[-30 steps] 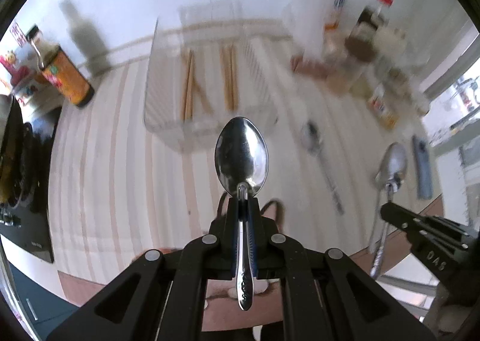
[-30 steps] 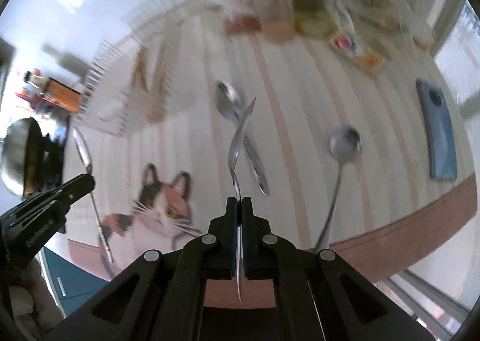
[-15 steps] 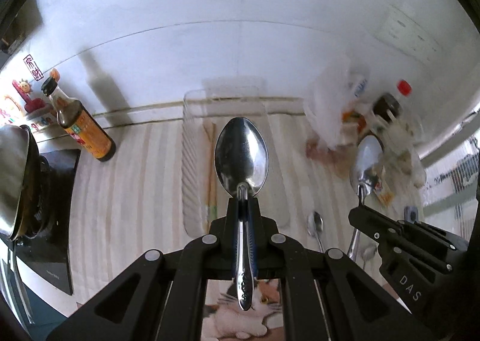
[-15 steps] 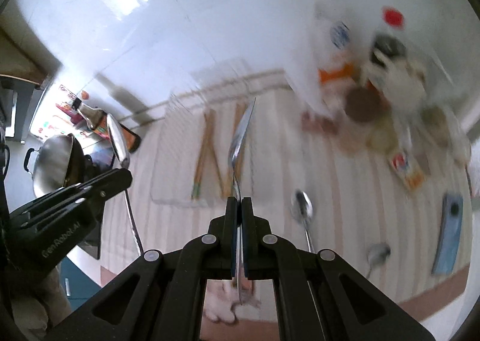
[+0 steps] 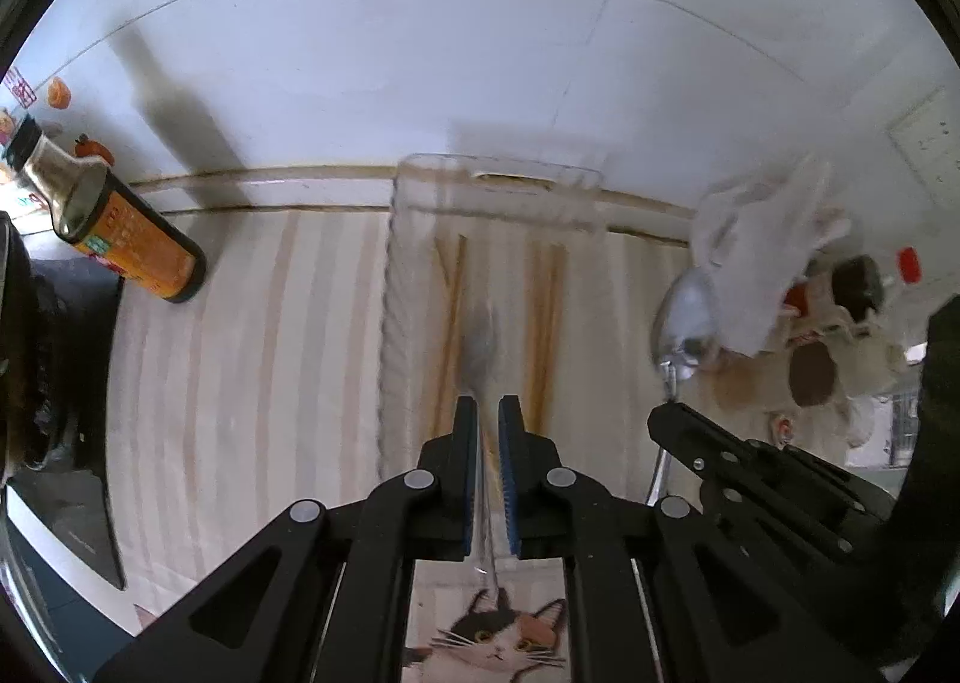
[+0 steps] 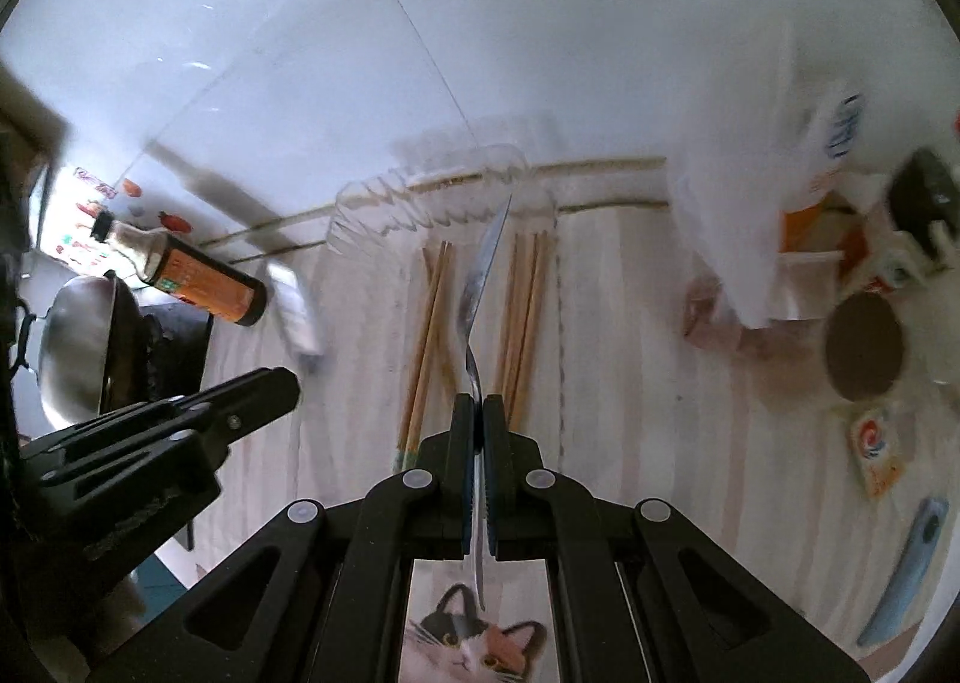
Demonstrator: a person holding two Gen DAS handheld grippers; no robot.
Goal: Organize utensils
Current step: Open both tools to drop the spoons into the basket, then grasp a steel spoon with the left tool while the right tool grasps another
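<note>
A clear plastic tray (image 5: 420, 185) (image 6: 360, 209) sits on the striped counter by the wall, with wooden chopsticks (image 5: 543, 323) (image 6: 522, 317) lying in it. My left gripper (image 5: 487, 410) stands above the tray with its jaws slightly apart; a blurred metal spoon (image 5: 480, 335) is dropping out of it between the chopstick pairs. My right gripper (image 6: 479, 404) is shut on a second metal spoon (image 6: 480, 287), seen edge-on over the tray. That spoon also shows in the left wrist view (image 5: 684, 317), at the right.
A soy sauce bottle (image 5: 114, 239) (image 6: 186, 275) stands left of the tray, beside a stove with a steel pot (image 6: 78, 347). Bags, jars and packets (image 6: 840, 263) crowd the right. A cat-print mat (image 6: 474, 647) lies at the near edge. A blue object (image 6: 912, 569) lies far right.
Both grippers have moved forward over the tray. My left gripper has opened a little and its spoon has slipped out, falling blurred toward the tray. My right gripper still holds its spoon.
</note>
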